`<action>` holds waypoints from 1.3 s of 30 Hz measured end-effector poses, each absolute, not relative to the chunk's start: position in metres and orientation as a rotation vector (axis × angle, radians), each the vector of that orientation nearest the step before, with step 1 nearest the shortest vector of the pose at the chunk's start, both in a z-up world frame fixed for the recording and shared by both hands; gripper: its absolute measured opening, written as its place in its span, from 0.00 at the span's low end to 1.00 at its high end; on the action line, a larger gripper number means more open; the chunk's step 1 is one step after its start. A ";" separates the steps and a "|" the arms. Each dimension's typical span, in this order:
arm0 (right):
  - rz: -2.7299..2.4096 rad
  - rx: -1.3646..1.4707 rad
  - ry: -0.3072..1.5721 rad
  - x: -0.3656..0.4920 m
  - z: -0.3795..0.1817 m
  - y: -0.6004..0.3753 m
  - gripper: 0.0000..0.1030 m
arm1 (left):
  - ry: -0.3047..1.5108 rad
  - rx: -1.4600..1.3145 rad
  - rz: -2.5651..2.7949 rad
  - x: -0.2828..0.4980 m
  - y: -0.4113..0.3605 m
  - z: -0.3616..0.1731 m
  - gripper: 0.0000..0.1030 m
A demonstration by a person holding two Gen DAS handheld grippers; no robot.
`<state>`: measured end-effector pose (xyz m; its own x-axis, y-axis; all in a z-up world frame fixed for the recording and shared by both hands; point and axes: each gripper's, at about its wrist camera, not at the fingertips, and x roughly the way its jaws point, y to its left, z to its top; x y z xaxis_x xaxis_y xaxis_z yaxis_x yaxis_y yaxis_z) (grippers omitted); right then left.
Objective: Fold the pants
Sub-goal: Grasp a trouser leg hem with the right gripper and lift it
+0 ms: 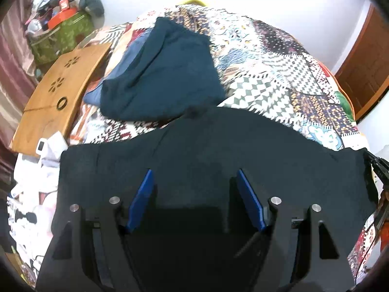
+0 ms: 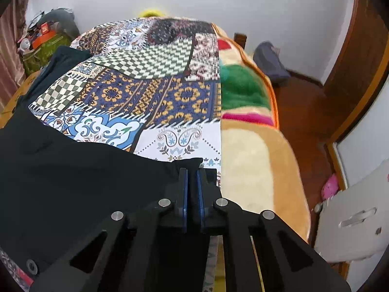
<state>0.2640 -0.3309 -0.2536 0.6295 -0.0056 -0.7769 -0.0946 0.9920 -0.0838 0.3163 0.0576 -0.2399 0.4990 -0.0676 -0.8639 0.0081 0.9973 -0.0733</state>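
Blue-padded fingers (image 1: 141, 199) of the left gripper (image 1: 194, 194) stand wide apart over the black pants (image 1: 218, 146), gripping nothing. Right gripper (image 2: 192, 189) is clamped on the pants' corner. Pants lie spread on the patchwork bedspread (image 2: 150, 92), a folded dark-teal garment (image 1: 165, 73) beyond them.

Matt cloth pants (image 1: 206, 150), wood tray (image 1: 60, 92).
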 end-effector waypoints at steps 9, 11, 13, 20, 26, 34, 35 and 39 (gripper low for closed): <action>0.000 -0.160 0.917 0.266 -0.261 -0.340 0.05 | 1.120 0.013 -0.062 0.331 0.031 -0.276 0.77; -0.001 -0.155 0.932 0.269 -0.260 -0.341 0.05 | 1.138 -0.004 -0.073 0.332 0.035 -0.275 0.78; -0.018 -0.155 0.940 0.269 -0.253 -0.341 0.06 | 1.147 -0.018 -0.081 0.331 0.036 -0.276 0.78; -0.002 -0.105 0.892 0.221 -0.211 -0.341 0.39 | 1.127 0.029 -0.086 0.321 0.033 -0.270 0.79; 0.073 0.016 0.880 0.158 -0.203 -0.326 0.56 | 1.098 0.081 -0.093 0.300 0.025 -0.261 0.79; 0.134 0.278 0.975 0.115 -0.249 -0.317 0.61 | 1.066 0.098 -0.105 0.269 0.017 -0.251 0.79; 0.128 0.308 0.987 0.115 -0.255 -0.317 0.61 | 1.066 0.099 -0.105 0.265 0.017 -0.250 0.79; 0.126 0.421 0.943 0.119 -0.263 -0.326 0.61 | 1.058 0.092 -0.104 0.253 0.016 -0.246 0.80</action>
<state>0.1188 -0.3264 -0.2632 0.5869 0.2855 -0.7576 0.0768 0.9119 0.4031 0.2533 0.0161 -0.2463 0.4868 -0.0408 -0.8726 0.1294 0.9913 0.0259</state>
